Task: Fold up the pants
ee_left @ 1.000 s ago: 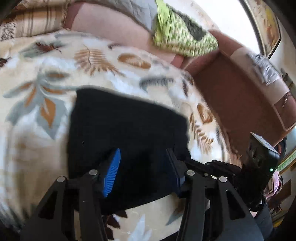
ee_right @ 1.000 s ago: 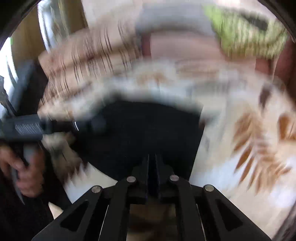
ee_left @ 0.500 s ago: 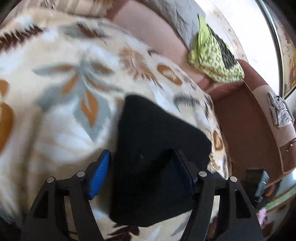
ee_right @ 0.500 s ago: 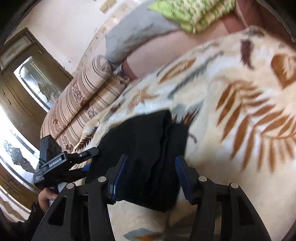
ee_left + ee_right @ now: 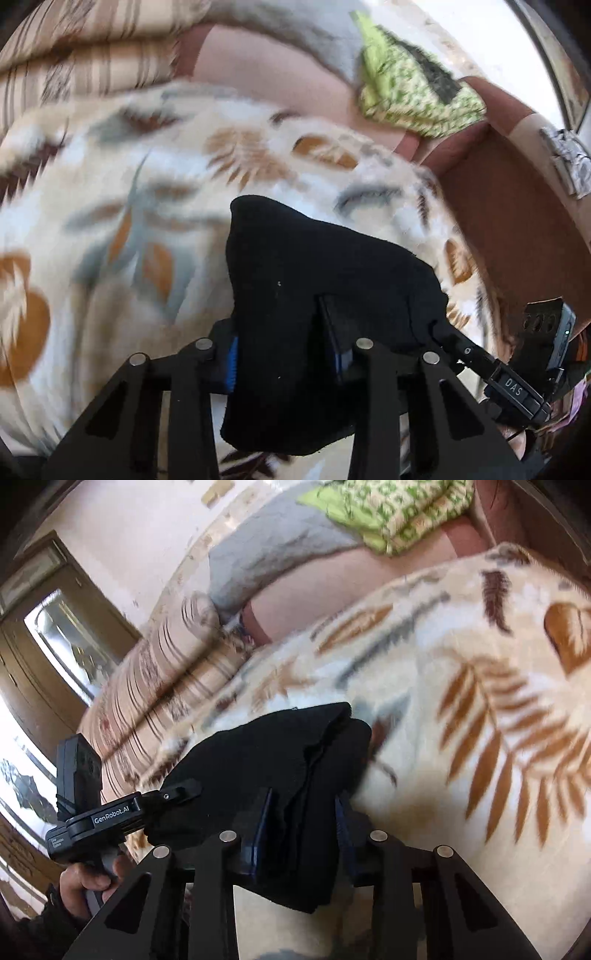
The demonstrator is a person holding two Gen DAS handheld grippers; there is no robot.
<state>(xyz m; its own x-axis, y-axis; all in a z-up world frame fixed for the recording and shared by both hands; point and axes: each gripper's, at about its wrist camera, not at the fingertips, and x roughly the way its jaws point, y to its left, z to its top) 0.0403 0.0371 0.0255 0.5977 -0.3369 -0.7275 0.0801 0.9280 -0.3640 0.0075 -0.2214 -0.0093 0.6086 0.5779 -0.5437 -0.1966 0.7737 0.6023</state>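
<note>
The black pants (image 5: pixel 317 273) are folded into a thick bundle on the leaf-patterned blanket (image 5: pixel 122 206). My left gripper (image 5: pixel 284 354) is shut on the bundle's left near edge, with black cloth filling the gap between its blue pads. My right gripper (image 5: pixel 301 823) is shut on the bundle's right edge (image 5: pixel 280 753), several layers pinched between its fingers. The near edge of the bundle is raised off the blanket. Each gripper shows in the other's view: the left one (image 5: pixel 110 816) beside the cloth, the right one (image 5: pixel 509 380) at the bundle's right corner.
The blanket (image 5: pixel 480 686) covers a sofa seat. A green patterned cushion (image 5: pixel 413 96) and a grey one (image 5: pixel 273 550) lie on the backrest. A striped bolster (image 5: pixel 162 698) sits at the left. A brown armrest (image 5: pixel 517 236) bounds the right side. A door (image 5: pixel 51 635) stands beyond.
Both grippers were open around the bundle's edges half a second ago and have closed on the cloth. The near edge has lifted slightly.
</note>
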